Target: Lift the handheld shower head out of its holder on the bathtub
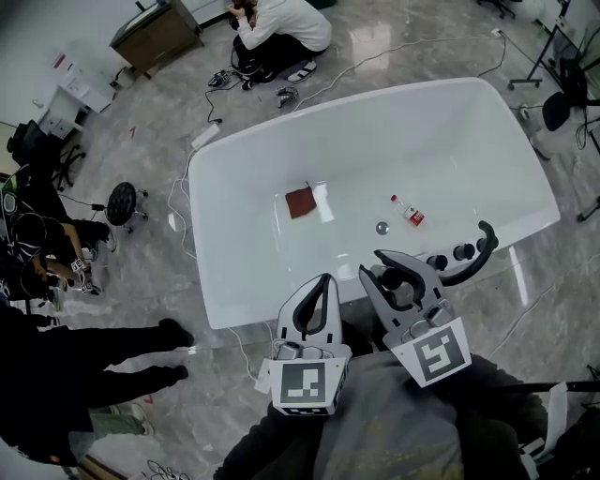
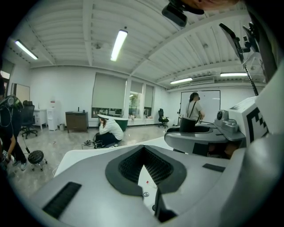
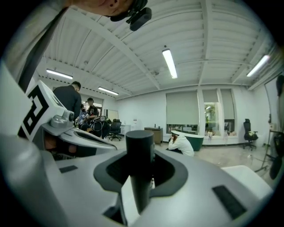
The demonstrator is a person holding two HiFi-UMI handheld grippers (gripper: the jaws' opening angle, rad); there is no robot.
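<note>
A black cylindrical shower head handle [image 3: 140, 162] stands upright between the jaws of my right gripper [image 3: 141, 150], whose pads press on it. In the head view the same dark handle [image 1: 394, 281] sits in the right gripper [image 1: 389, 265], held above the near rim of the white bathtub [image 1: 234, 309]. A black curved faucet [image 1: 483, 246] and two black knobs [image 1: 438, 262] stay on the rim just to the right. My left gripper [image 1: 325, 279] hangs beside the right one, shut, with nothing between its pads [image 2: 133, 166].
Inside the tub lie a red-brown cloth [image 1: 300, 201], a small bottle [image 1: 408, 212] and the drain [image 1: 382, 227]. A person in white [image 1: 281, 28] crouches beyond the tub among cables. Another person's dark legs [image 1: 103, 352] and a black stool [image 1: 122, 202] are at the left.
</note>
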